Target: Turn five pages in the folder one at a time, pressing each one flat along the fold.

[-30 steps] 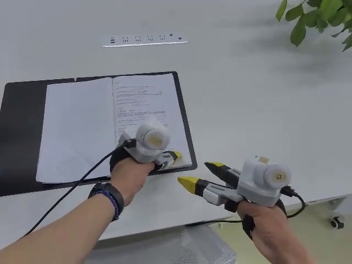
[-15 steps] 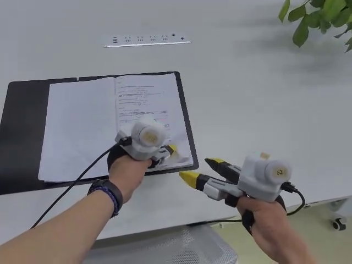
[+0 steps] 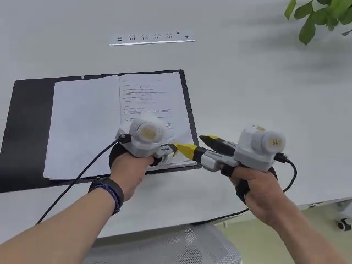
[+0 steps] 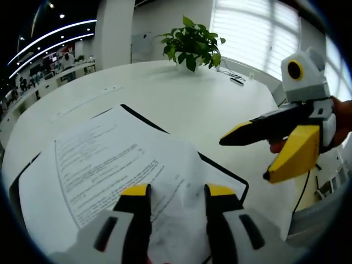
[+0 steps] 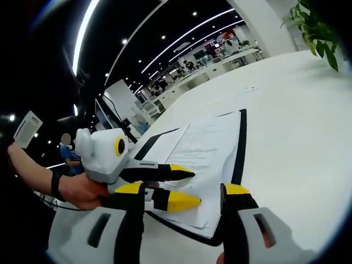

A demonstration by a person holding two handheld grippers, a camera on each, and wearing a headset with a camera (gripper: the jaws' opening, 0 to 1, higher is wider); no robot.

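Left gripper (image 4: 177, 191) and right gripper (image 5: 183, 188), jaws apart, at near right corner of folder (image 3: 27, 110).

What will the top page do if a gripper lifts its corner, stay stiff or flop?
The page will probably flop and bend: it looks like a thin sheet, slightly rippled near the left gripper. It is likely very light, so a hard pinch might crease it. The black folder underneath looks stiffer and should stay flat.

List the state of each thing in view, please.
Folder: open, flat on the table.
Right page: printed side up, lying down.
Left claw: open, over that page's near corner.
Right claw: open, tips near the same corner.
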